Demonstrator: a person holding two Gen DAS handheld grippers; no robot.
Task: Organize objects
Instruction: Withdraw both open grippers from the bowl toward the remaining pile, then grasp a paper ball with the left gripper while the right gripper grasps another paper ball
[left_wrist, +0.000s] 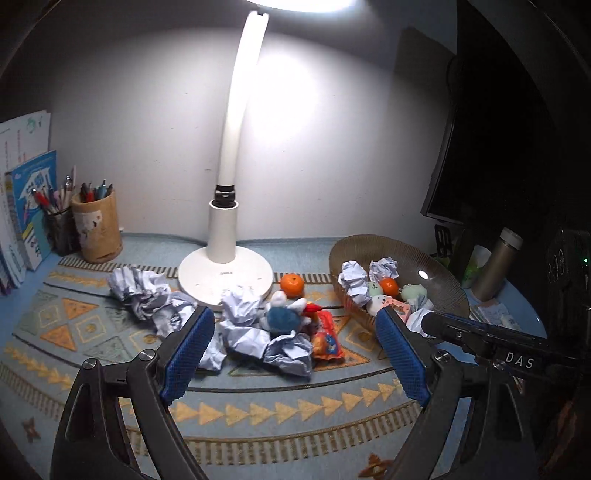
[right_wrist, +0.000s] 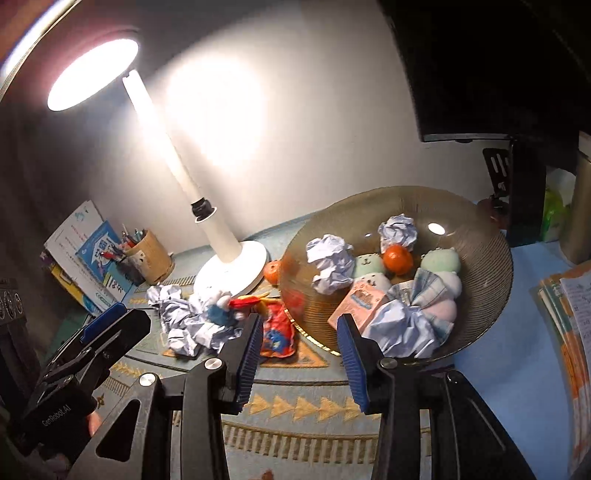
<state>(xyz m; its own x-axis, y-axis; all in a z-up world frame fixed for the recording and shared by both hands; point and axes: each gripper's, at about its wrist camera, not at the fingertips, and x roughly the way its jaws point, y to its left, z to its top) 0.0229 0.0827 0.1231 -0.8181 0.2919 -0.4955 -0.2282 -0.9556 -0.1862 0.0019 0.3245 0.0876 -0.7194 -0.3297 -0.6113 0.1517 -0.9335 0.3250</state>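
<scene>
**Desk clutter, both grippers above mat**

Paper balls (left_wrist: 147, 291) lie mid-mat before the lamp base (left_wrist: 225, 277); plush toy (left_wrist: 284, 317) and snack packet (left_wrist: 327, 339) sit just right. Left gripper (left_wrist: 295, 354) spread, empty, over bare mat (left_wrist: 258, 406). Glass bowl (right_wrist: 491, 295) holds toys; right gripper (right_wrist: 299, 358) spread, empty, at its near rim.

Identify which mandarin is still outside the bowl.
The mandarin beside the lamp base; the other mandarin lies inside the bowl.
</scene>
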